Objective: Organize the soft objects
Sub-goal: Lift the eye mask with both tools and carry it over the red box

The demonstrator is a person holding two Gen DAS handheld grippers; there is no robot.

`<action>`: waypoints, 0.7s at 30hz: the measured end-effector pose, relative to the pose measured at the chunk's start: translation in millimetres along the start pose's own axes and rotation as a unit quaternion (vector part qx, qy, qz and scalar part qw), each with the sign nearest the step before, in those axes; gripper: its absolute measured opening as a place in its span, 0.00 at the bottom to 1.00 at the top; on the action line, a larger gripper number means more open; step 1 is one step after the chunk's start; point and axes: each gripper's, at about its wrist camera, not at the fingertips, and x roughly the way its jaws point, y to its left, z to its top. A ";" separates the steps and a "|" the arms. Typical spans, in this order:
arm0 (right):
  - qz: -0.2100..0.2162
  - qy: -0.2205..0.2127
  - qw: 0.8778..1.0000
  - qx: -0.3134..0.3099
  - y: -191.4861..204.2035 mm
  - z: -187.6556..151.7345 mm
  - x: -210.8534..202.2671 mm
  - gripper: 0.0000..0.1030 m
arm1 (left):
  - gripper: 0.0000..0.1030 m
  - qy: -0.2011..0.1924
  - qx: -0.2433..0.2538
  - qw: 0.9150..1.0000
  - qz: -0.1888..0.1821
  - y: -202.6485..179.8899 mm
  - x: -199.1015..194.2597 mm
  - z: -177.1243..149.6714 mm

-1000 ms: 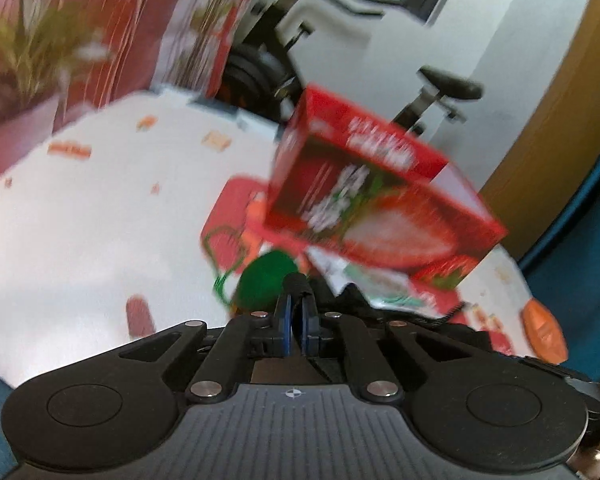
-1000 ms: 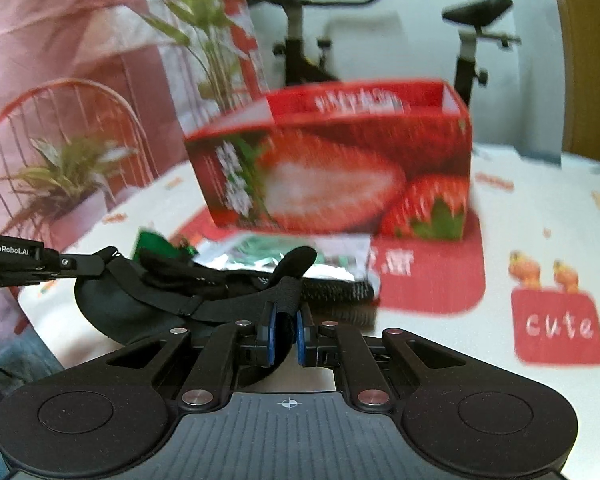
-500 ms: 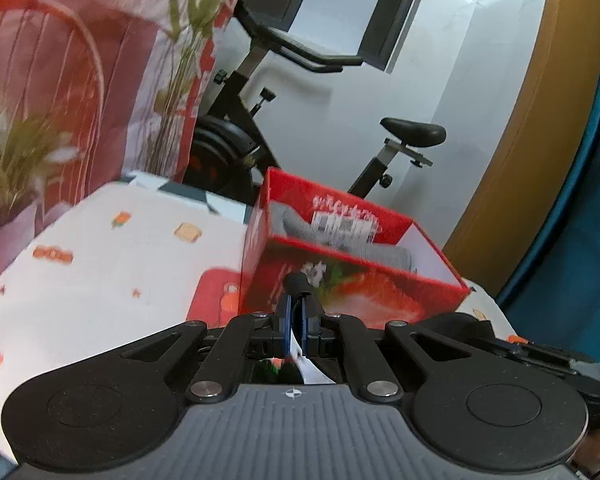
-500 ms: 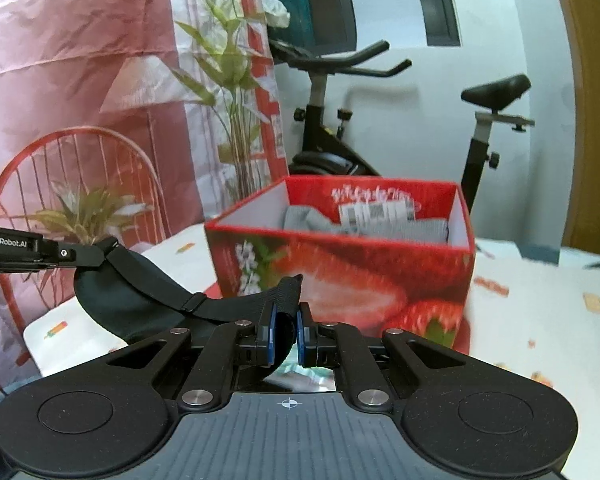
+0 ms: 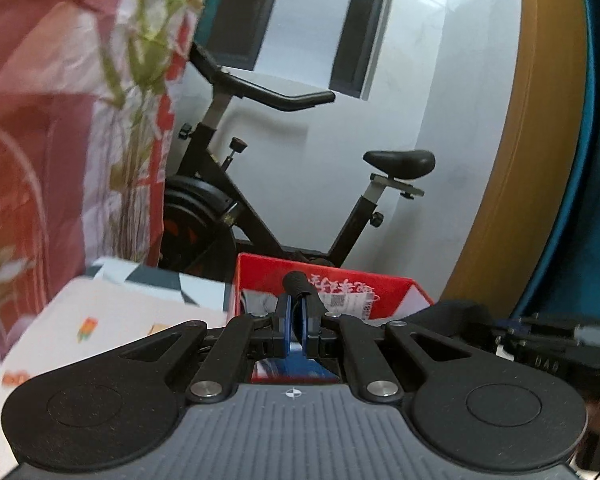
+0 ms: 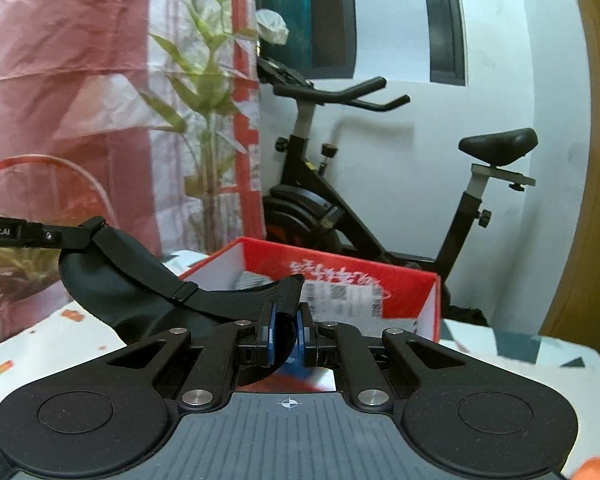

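Note:
A black eye mask (image 6: 112, 276) with an elastic strap (image 6: 236, 300) hangs stretched between my two grippers, above the table. My right gripper (image 6: 286, 314) is shut on the strap's end. My left gripper (image 5: 297, 300) is shut on the mask's other end, and it shows at the left edge of the right wrist view (image 6: 40, 234). In the left wrist view the mask (image 5: 452, 314) runs off to the right. Just beyond both grippers stands the open red strawberry box (image 6: 380, 284) (image 5: 340, 280). Inside it lies a grey fabric item (image 6: 252, 280) with a paper label (image 6: 340, 294).
The table's white printed cloth (image 5: 100, 320) (image 6: 60, 344) stretches left of the box. A black exercise bike (image 6: 340, 208) (image 5: 260, 216) stands behind the table against a white wall. A pink plant-print curtain (image 5: 40, 120) hangs at left. Something orange (image 6: 596, 470) shows at bottom right.
Both grippers have risen with the mask held between them. The red box has dropped lower in both views, and its open inside now shows instead of its strawberry front.

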 end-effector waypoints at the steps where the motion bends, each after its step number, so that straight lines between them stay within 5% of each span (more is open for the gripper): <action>1: -0.005 0.004 1.000 -0.003 -4.3 5.6 8.4 0.09 | 0.06 0.001 0.009 1.000 0.002 -2.1 9.7 2.9; 10: -0.054 0.046 0.997 -0.026 -29.8 25.3 94.5 0.09 | 0.06 0.013 0.058 0.997 0.039 -15.5 107.2 14.6; 21: -0.097 0.133 0.986 -0.021 -41.7 -1.8 163.6 0.09 | 0.06 0.134 0.046 0.989 0.034 -5.0 188.0 6.8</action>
